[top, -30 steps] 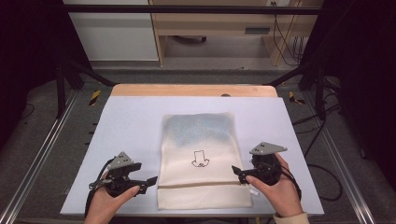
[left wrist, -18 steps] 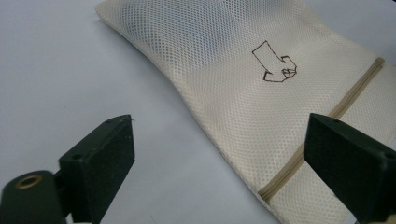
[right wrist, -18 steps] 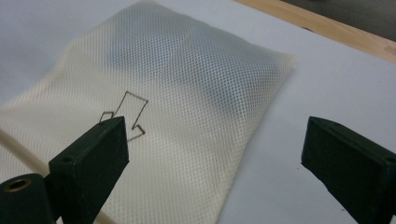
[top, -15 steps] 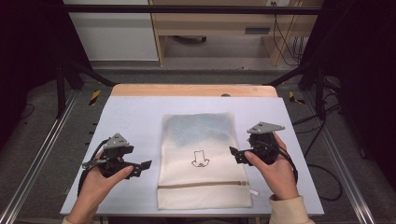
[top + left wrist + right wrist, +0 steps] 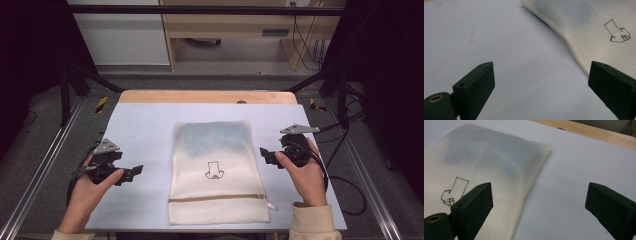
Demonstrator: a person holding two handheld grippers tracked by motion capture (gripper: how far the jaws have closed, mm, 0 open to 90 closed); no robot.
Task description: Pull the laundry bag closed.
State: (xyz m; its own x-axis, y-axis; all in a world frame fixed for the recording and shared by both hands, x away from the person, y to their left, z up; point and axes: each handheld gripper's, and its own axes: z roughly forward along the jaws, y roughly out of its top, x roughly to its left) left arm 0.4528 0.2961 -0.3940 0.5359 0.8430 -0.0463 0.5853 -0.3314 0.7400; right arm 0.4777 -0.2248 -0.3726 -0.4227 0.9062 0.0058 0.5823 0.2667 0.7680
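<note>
I see the cream mesh bag [image 5: 214,170] lying flat mid-table [image 5: 150,120]. My left hand-held gripper [image 5: 131,173] sits left of it, my right hand-held gripper [image 5: 265,156] right; both gape wide, holding nothing.

2 black grippers [image 5: 131,172] with grey plates, black cables; sleeves apparently cream.

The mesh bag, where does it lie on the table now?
In the high view the mesh bag lies flat at the table's middle, toward the near edge, between the left hand-held gripper and the right hand-held gripper.
</note>
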